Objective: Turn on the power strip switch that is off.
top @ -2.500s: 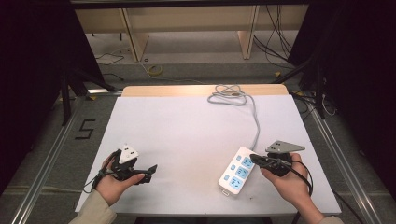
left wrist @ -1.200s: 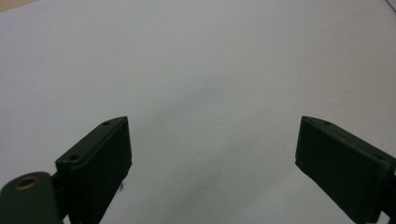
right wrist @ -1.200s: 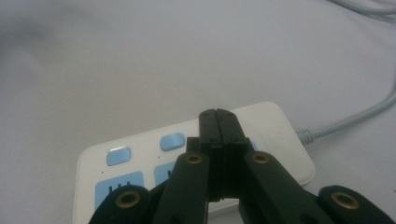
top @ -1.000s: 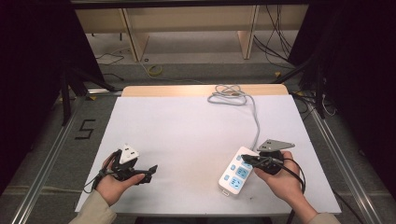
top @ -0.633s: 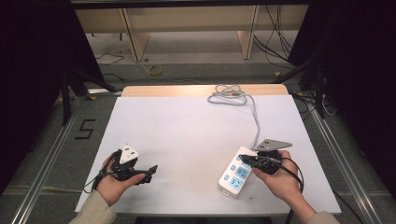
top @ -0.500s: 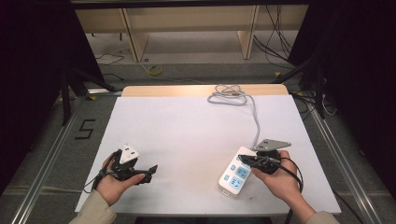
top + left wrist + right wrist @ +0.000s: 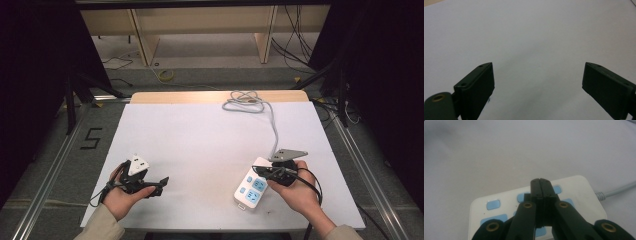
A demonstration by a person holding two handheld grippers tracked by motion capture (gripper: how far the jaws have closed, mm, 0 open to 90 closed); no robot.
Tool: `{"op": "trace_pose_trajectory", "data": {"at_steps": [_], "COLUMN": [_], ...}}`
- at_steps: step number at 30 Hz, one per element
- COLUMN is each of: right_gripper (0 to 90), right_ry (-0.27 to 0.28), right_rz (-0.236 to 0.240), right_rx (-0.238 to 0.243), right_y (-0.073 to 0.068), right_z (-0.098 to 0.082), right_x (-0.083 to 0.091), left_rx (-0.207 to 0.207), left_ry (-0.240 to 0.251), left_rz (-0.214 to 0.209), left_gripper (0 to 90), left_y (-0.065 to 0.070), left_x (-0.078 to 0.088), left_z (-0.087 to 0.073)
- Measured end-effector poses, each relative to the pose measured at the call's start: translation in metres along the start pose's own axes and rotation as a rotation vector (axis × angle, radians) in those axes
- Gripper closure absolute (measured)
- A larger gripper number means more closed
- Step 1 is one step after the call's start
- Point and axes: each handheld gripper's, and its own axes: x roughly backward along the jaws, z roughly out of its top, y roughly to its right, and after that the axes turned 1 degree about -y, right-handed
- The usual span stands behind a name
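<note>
A white power strip with blue sockets lies on the white table at the front right. Its grey cable runs to a coil at the far edge. My right gripper is shut with nothing between its jaws. Its tips sit over the strip's far end, and I cannot tell whether they touch it. In the right gripper view the closed tips point at the blue sockets of the strip. My left gripper rests in a hand at the front left, open and holding nothing. Its jaws stand wide over bare table.
The cable's coil lies at the table's far edge on a wooden strip. Metal rails run along both sides of the table, with dark floor beyond. Wooden shelving stands behind the table.
My right gripper has shifted slightly left onto the power strip's far end since the earliest frame. The left gripper and the strip have not moved.
</note>
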Motion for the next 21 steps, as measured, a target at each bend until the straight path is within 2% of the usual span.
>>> {"op": "trace_pose_trajectory", "data": {"at_steps": [21], "right_gripper": [90.0], "right_ry": [-0.049], "right_rz": [0.001], "right_rx": [-0.017], "right_y": [0.0021], "right_z": [0.0062], "right_x": [-0.0046], "left_rx": [-0.001], "left_ry": [-0.001], "left_rz": [-0.001], "left_gripper": [10.2], "left_y": [0.0001], "left_x": [-0.0003], "left_z": [0.0001]}}
